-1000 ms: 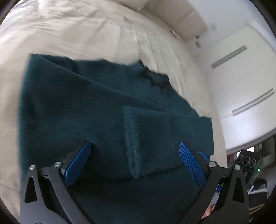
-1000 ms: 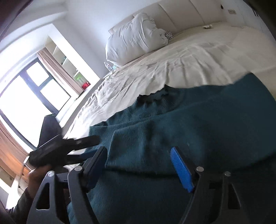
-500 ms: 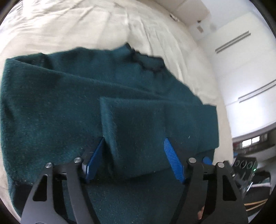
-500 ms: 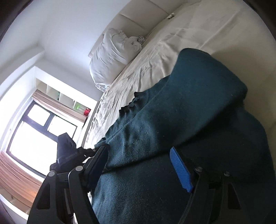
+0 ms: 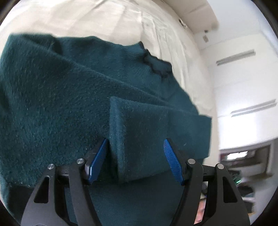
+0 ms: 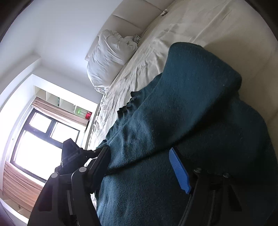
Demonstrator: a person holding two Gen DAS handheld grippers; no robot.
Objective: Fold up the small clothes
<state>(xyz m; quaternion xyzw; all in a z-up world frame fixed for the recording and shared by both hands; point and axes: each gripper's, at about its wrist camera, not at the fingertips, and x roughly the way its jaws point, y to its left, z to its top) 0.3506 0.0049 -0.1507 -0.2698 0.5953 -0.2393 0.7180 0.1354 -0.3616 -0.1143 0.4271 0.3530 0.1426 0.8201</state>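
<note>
A dark teal knit sweater (image 5: 66, 97) lies on the cream bed sheet (image 5: 86, 19), its frilled neckline (image 5: 156, 64) toward the headboard. A folded sleeve (image 5: 149, 128) lies across its front. My left gripper (image 5: 134, 159) is open, its blue pads on either side of the sleeve's near edge. In the right wrist view the sweater (image 6: 182, 121) is lifted into a hump and fills the frame. My right gripper (image 6: 141, 166) is open with the sweater's fold between its jaws. The left gripper (image 6: 73, 156) shows at the sweater's left edge.
A white pillow (image 6: 111, 57) lies at the padded headboard (image 6: 132, 15). A bright window (image 6: 40, 144) and shelves stand to the left of the bed. White wardrobe doors (image 5: 243, 78) and a cluttered dark area (image 5: 243, 173) lie to the right.
Both grippers have moved in closer over the sweater and their jaws have narrowed. The right view has tilted and the sweater has bunched up into a hump.
</note>
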